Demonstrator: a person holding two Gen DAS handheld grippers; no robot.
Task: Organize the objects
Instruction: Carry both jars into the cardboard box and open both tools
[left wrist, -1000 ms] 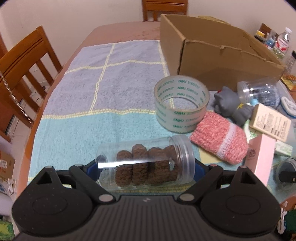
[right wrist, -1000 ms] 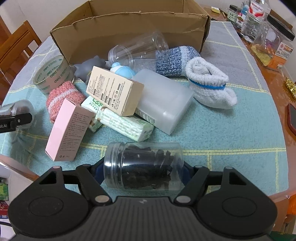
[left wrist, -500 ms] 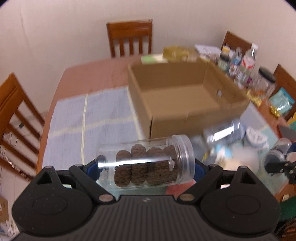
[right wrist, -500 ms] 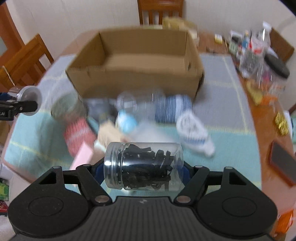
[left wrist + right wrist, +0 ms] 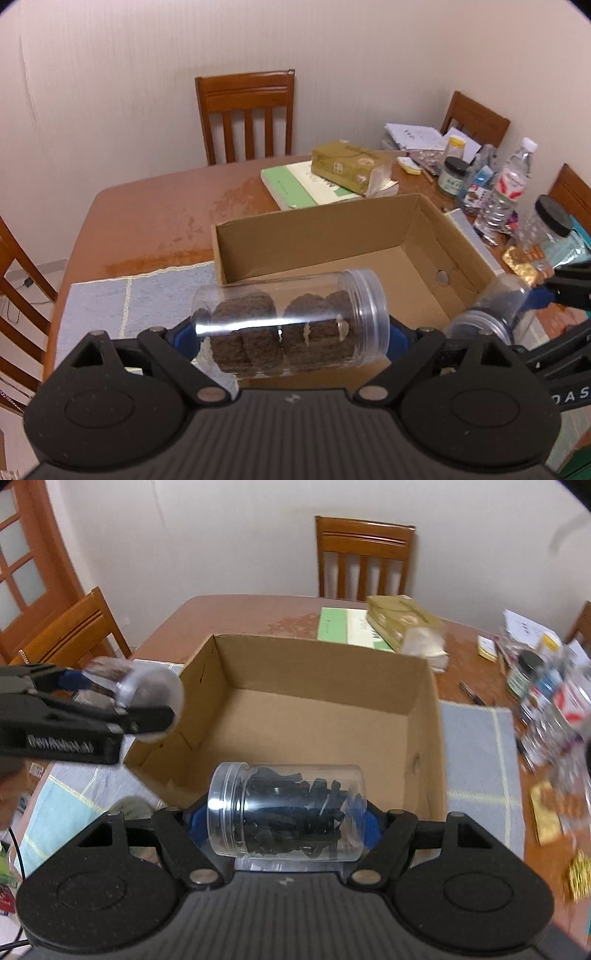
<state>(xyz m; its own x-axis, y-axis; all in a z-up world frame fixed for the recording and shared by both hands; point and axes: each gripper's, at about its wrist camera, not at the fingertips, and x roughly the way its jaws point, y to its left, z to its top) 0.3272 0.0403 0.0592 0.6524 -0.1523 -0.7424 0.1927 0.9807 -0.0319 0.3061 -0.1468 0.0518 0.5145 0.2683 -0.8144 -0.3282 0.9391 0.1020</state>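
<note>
A second ago both my jars hung low over the clutter on the towel; now I have lifted them, and the open cardboard box [image 5: 314, 723] fills the view ahead, its floor bare. By my reckoning that puts the carry nearly behind me, with lowering and letting go still to come.

My left gripper [image 5: 290, 334] is clenched on the clear jar of brown rounds [image 5: 291, 330], which lies crosswise between the jaws, its ribbed lid end to my right. It hangs above the box's near-left corner, over the edge of the checked towel [image 5: 110, 306] on the table [image 5: 155, 221]. In the right wrist view the same jar shows at the left, blurred, beside the box's left wall.

My right gripper [image 5: 284, 821] is likewise closed, on the jar of black pieces [image 5: 288, 810], lid end to my left, poised above the near wall of the box (whether quite over the opening I cannot tell). Both jars are in the air, touching nothing but the blue pads.

I judge the box wide enough for both jars side by side.
</note>
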